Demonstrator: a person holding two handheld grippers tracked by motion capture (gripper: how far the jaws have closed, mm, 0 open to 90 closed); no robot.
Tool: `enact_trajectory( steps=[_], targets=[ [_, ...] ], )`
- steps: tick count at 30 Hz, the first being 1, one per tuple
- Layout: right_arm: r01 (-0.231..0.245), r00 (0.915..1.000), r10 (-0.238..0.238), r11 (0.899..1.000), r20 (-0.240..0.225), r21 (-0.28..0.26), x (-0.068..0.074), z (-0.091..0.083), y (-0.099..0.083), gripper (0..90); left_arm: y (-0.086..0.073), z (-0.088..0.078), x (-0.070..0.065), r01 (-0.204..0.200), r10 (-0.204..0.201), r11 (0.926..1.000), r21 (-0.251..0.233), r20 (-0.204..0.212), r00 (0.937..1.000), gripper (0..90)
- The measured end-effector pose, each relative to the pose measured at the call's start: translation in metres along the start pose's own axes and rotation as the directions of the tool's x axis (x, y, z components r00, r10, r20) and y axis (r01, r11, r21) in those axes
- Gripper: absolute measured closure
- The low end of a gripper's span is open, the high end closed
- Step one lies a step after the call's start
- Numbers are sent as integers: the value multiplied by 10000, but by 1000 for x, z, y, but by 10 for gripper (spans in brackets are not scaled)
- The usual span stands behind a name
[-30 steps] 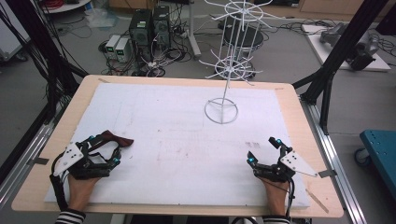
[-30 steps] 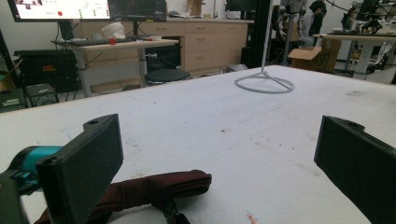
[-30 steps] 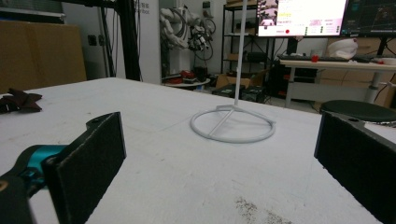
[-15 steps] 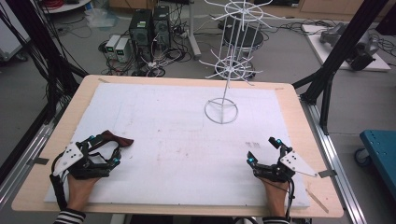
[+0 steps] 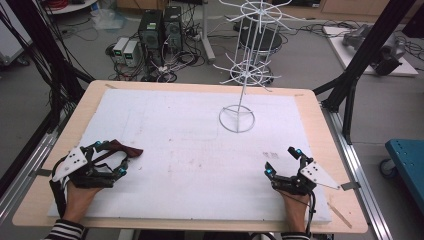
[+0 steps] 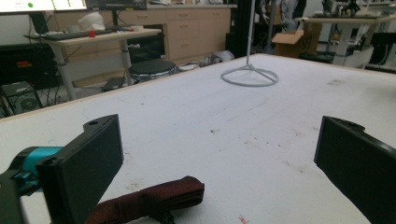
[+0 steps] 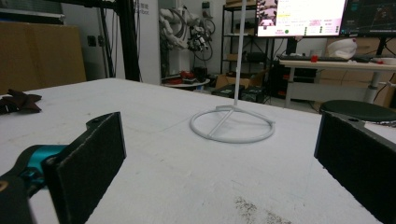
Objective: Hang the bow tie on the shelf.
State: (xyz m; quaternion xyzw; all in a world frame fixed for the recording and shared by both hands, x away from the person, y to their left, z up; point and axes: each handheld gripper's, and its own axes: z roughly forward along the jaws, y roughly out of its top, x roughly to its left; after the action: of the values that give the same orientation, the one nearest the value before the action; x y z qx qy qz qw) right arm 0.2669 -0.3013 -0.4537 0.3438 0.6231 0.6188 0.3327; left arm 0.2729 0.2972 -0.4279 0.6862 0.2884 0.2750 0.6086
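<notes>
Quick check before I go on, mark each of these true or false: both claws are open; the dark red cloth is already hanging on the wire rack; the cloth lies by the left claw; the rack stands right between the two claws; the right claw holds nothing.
1. Both claws are open. True: the left claw and the right claw both have their jaws spread wide.
2. The dark red cloth hangs on the white wire rack. False: it lies flat on the white table cover.
3. The cloth lies by the left claw. True: it sits at that claw's jaws, not clamped.
4. The rack stands between the two claws. False: it stands far back on the cover, well beyond both.
5. The right claw holds nothing. True.
</notes>
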Motion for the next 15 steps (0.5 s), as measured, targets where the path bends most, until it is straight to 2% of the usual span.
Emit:
enact_trajectory(
  steps=[2, 10, 13, 14, 15],
  targets=[
    [20, 10000, -20, 10000, 4, 1, 0, 0, 0, 13, 3, 1, 2, -104, 103, 9998, 156, 68, 9999, 17],
    [19, 10000, -19, 10000, 7, 0, 0, 0, 0, 13, 18, 3, 14, -123, 100, 9978, 659, 350, 9993, 17],
    [16, 10000, -16, 10000, 18, 3, 0, 0, 0, 13, 26, 4, 19, -438, 377, 9939, 1017, 612, 9974, 17],
    [17, 10000, -17, 10000, 13, 0, 0, 0, 0, 13, 32, 6, 23, -547, 444, 9903, 1275, 828, 9956, 17],
    [17, 10000, -17, 10000, 13, 0, 0, 0, 0, 13, 32, 6, 23, -547, 444, 9903, 1275, 828, 9956, 17]
  ],
)
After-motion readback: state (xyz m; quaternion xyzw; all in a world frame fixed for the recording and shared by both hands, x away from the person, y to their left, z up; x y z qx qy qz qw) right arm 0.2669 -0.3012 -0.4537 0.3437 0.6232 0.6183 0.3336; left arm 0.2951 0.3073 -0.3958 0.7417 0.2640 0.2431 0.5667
